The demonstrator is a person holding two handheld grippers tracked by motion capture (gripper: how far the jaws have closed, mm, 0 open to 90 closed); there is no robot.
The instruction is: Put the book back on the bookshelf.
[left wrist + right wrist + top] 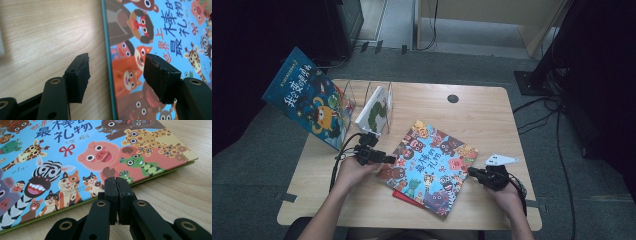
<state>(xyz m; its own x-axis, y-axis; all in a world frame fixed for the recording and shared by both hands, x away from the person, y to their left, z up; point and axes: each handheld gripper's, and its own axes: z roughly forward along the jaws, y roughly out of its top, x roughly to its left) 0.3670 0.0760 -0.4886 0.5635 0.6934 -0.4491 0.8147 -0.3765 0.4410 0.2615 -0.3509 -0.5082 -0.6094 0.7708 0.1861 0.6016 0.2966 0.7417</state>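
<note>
A colourful picture book (432, 165) with cartoon animals on a blue cover lies flat in the middle of the wooden table (472, 115). It rests on a thin red book (404, 197). My left gripper (388, 159) is at the book's left edge. In the left gripper view its jaws (117, 75) stand open, one over bare wood and one over the cover (160, 37), with the teal edge between them and not pressed. My right gripper (472, 172) is at the book's right edge. Its pads (117, 186) meet, shut with nothing visible between them, just in front of the cover's (75, 152) near edge.
A wire book rack (362, 92) stands at the table's back left and holds a white book (374, 111). A large blue book (307, 95) leans beside it, out past the table's left edge. A black round grommet (453, 98) sits near the far edge.
</note>
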